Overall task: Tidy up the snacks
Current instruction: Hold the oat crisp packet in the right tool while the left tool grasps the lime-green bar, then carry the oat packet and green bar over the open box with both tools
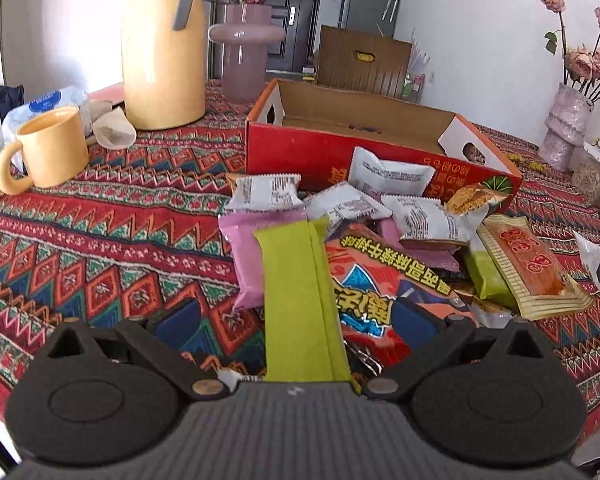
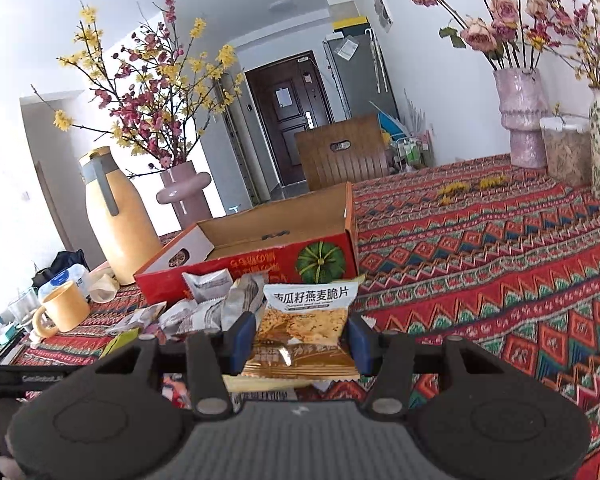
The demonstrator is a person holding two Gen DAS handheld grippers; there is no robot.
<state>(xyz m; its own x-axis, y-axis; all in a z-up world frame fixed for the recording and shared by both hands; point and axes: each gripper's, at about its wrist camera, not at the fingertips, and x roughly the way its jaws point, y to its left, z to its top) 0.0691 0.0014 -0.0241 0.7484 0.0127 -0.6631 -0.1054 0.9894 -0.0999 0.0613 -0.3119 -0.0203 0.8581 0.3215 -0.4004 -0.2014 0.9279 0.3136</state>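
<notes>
Right hand-held gripper point(image 2: 302, 344) clamped on oat crisp packet point(image 2: 306, 320); left hand-held gripper point(image 1: 300, 316) spread wide, empty.
Carry level over red box point(image 2: 260, 248) wall, drop inside (avoid snagging pile point(image 2: 204, 308)).

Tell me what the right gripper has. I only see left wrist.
Observer: The right gripper is shut on a pumpkin-seed oat crisp packet, with its pads on the packet's two side edges.
Operator: Over the red box yet?
Observer: No. The red box sits beyond the packet, which is short of its near wall.
Operator: Packet orientation?
Observer: Printed front faces the wrist camera, with the top edge pointing away from the gripper.
</notes>
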